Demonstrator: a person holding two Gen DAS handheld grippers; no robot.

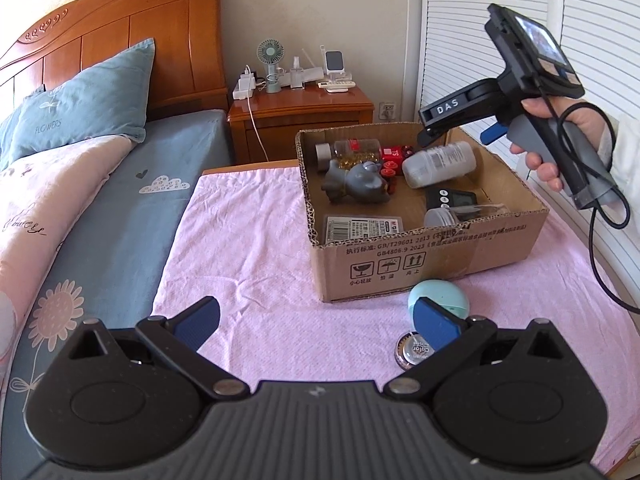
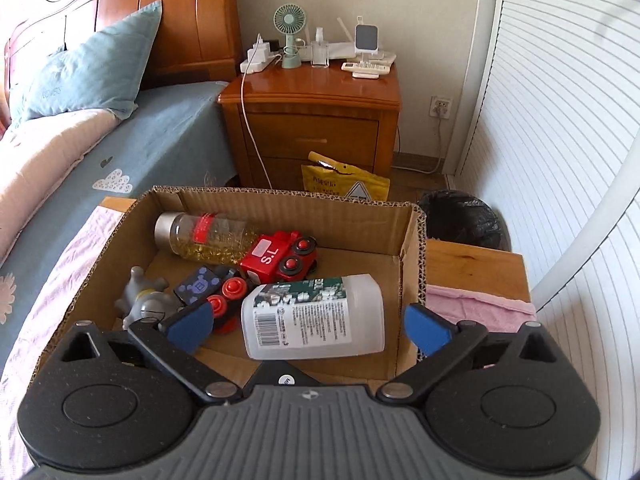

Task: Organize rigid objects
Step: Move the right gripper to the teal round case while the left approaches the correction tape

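Observation:
A cardboard box (image 1: 432, 256) stands on the pink cloth. It holds a white bottle (image 2: 316, 316), a clear bottle of yellow capsules (image 2: 208, 234), a red toy train (image 2: 280, 258), a grey figure (image 1: 356, 184) and several other items. My right gripper (image 2: 310, 326) is open and empty above the box, with the white bottle lying below and between its fingers. It also shows in the left wrist view (image 1: 430, 136). My left gripper (image 1: 318, 326) is open and empty over the cloth. A teal round case (image 1: 444, 294) and a small round tin (image 1: 414, 350) lie by its right finger.
The table's pink cloth (image 1: 248, 264) lies beside a bed (image 1: 100, 208) on the left. A wooden nightstand (image 2: 312, 120) with a fan and chargers stands behind the box. A yellow bag (image 2: 344, 184) and a black bin (image 2: 464, 216) are on the floor. A slatted white door (image 2: 560, 160) is on the right.

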